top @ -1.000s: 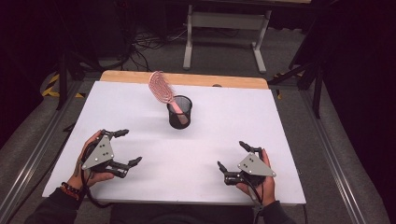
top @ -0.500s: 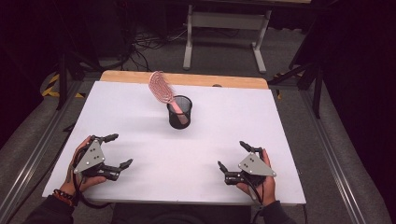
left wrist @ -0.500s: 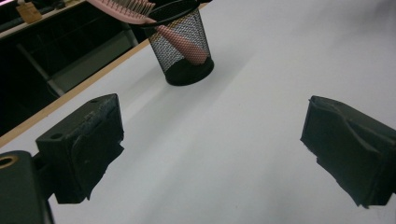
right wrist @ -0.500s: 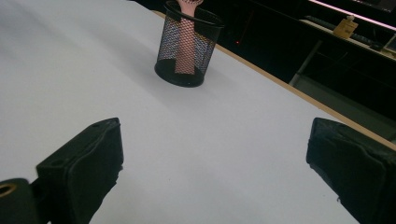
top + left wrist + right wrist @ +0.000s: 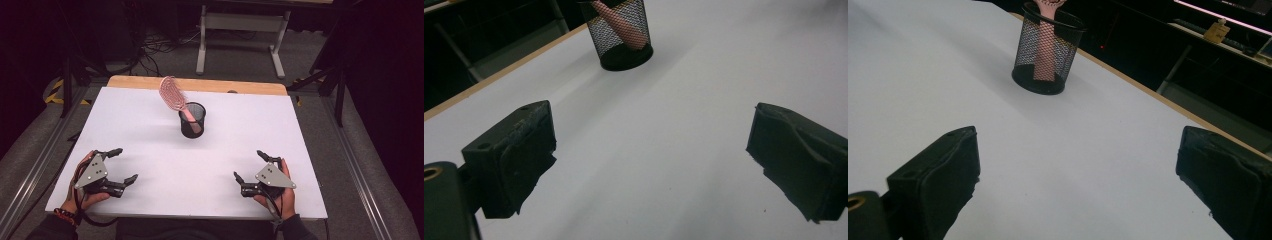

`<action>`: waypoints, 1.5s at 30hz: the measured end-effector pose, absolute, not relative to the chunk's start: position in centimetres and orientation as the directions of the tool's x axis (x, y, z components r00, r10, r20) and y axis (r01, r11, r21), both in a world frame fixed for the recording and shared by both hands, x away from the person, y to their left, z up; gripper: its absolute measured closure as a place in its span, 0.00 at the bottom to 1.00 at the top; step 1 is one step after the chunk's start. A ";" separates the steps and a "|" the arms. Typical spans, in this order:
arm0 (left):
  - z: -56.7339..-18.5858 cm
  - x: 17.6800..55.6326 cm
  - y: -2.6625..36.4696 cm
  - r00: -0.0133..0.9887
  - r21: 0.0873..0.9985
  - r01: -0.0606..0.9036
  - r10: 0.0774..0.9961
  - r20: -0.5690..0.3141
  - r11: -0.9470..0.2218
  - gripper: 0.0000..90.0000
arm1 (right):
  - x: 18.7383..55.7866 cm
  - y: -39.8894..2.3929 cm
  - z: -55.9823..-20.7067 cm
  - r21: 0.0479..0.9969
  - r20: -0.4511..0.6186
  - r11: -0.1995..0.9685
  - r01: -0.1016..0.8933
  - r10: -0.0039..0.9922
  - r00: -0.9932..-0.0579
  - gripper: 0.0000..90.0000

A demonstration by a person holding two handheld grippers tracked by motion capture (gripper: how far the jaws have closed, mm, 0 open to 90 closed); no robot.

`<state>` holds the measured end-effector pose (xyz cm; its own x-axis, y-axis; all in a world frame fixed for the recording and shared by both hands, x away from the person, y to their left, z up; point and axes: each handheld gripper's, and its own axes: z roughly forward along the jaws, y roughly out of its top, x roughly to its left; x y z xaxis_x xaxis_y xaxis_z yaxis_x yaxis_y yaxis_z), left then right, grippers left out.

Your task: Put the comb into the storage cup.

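My left tongs [image 5: 120, 167] and right tongs [image 5: 252, 167] rest apart and empty near me; the pink brush [image 5: 175, 98] leans handle-down in the mesh cup [image 5: 192, 120], propped by its rim

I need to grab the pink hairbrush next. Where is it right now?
In the high view, the pink hairbrush stands handle-down in the black mesh cup at the table's middle, toward the far edge, its head leaning left, well ahead of both grippers.
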<state>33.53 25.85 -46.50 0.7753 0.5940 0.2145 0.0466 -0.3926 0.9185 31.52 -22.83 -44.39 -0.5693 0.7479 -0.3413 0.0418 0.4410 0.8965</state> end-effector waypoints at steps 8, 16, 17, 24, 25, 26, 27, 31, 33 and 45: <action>-46.6 33.4 25.9 0.776 0.916 0.042 0.591 0.222 -0.400 0.07 | 31.4 -22.7 -44.4 0.889 -0.358 0.456 0.036 0.743 -0.566 0.05; -46.6 33.2 26.0 0.782 0.920 0.039 0.585 0.216 -0.391 0.07 | 31.2 -22.3 -44.4 0.883 -0.372 0.469 0.030 0.736 -0.565 0.05; -46.7 33.2 26.0 0.782 0.920 0.040 0.586 0.215 -0.391 0.07 | 31.2 -22.3 -44.4 0.885 -0.369 0.464 0.027 0.738 -0.564 0.05; -46.5 33.1 26.1 0.779 0.927 0.035 0.591 0.209 -0.374 0.07 | 31.5 -22.2 -44.5 0.885 -0.366 0.464 0.033 0.738 -0.568 0.05; -46.5 33.1 26.1 0.779 0.927 0.035 0.591 0.209 -0.374 0.07 | 31.5 -22.2 -44.5 0.885 -0.366 0.464 0.033 0.738 -0.568 0.05; -46.5 33.1 26.1 0.779 0.926 0.035 0.590 0.211 -0.377 0.07 | 31.4 -22.4 -44.5 0.887 -0.362 0.460 0.036 0.742 -0.564 0.05; -46.5 33.1 26.1 0.779 0.926 0.035 0.590 0.211 -0.377 0.07 | 31.4 -22.4 -44.5 0.887 -0.362 0.460 0.036 0.742 -0.564 0.05; -46.4 33.0 25.9 0.781 0.924 0.026 0.584 0.220 -0.383 0.07 | 31.2 -22.5 -44.2 0.892 -0.363 0.451 0.025 0.749 -0.555 0.05; -46.4 33.1 25.8 0.785 0.925 0.027 0.580 0.216 -0.380 0.07 | 31.3 -22.6 -44.2 0.894 -0.360 0.448 0.028 0.752 -0.553 0.05; -46.5 33.6 25.5 0.796 0.921 0.031 0.567 0.212 -0.387 0.07 | 31.3 -22.8 -44.3 0.893 -0.365 0.450 0.022 0.750 -0.552 0.05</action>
